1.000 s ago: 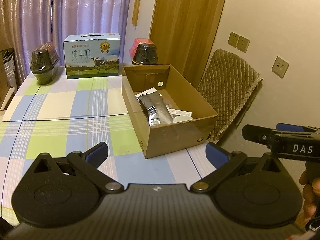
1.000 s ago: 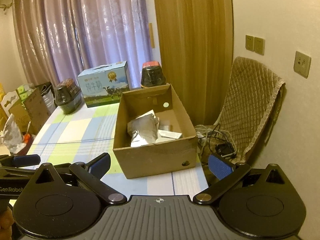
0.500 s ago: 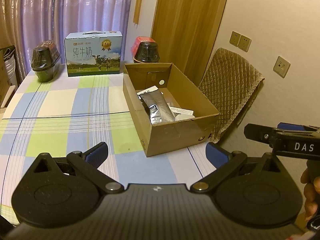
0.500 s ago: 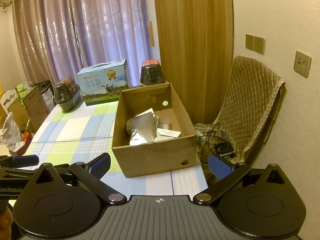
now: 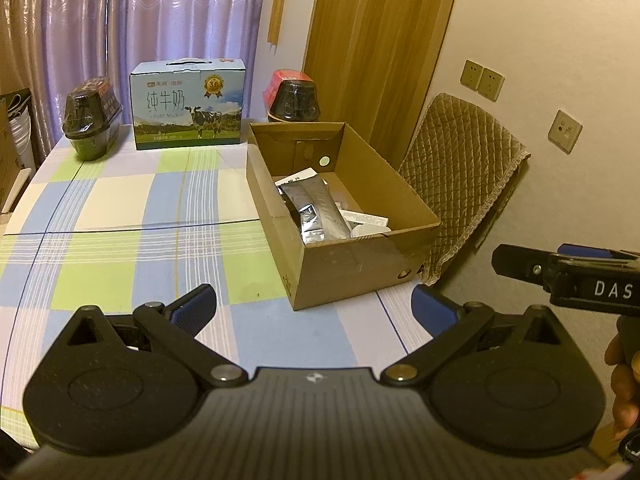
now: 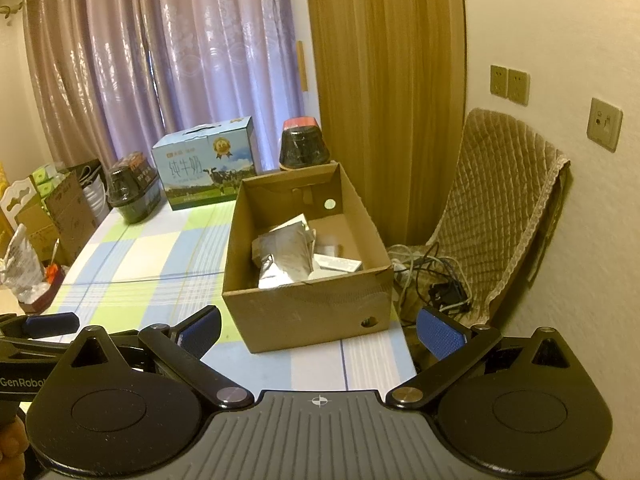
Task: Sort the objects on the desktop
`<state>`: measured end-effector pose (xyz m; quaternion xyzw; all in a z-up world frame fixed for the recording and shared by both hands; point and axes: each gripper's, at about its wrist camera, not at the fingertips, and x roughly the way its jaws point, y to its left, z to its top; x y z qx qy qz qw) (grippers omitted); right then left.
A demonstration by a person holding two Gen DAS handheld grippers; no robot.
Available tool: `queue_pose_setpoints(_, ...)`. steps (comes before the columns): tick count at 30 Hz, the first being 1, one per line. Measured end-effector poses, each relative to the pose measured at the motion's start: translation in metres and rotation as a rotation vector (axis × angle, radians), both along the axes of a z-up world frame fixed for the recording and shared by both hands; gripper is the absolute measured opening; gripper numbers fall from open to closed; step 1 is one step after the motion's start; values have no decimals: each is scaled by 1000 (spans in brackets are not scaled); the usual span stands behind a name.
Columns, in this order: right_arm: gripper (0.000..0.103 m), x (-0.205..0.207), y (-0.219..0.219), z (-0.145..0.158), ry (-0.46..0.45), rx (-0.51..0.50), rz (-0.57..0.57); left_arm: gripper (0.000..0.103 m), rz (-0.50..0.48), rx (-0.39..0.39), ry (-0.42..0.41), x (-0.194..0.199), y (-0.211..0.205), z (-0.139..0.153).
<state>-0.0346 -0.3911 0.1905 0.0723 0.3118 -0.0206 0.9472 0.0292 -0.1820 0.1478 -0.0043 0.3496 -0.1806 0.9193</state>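
Fingers (image 5: pixel 196 306) of the left gripper (image 5: pixel 314 306) and of the right gripper (image 6: pixel 320 328) are spread wide, both empty, held above the table (image 5: pixel 120 208) short of the cardboard box (image 5: pixel 360 272). Inside the box lie a silver pouch (image 5: pixel 320 212) (crumpled) and white packets (image 5: pixel 366 218). Behind the box stands a milk carton (image 5: pixel 188 110).

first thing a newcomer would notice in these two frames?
Probably the open cardboard box near the table's right edge, with a silver foil pouch and white papers inside. Behind it, by the purple curtain, a blue milk carton stands between two dark jars. Both grippers, left and right, hover with jaws apart and empty.
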Motion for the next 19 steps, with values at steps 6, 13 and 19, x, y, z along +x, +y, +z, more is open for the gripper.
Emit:
queue_pose_setpoints(6,101,-1,-1,-3,5,1,0,102,-2,0,2,0,-1,-1)
queue_pose_setpoints(13,101,0,-3,-6,14,4,-5,102,-9,-13,6,0,-1,-4)
queue_pose_setpoints(19,101,0,-2,-9,22,2,-6,102,5,-25,15,1,3,-5)
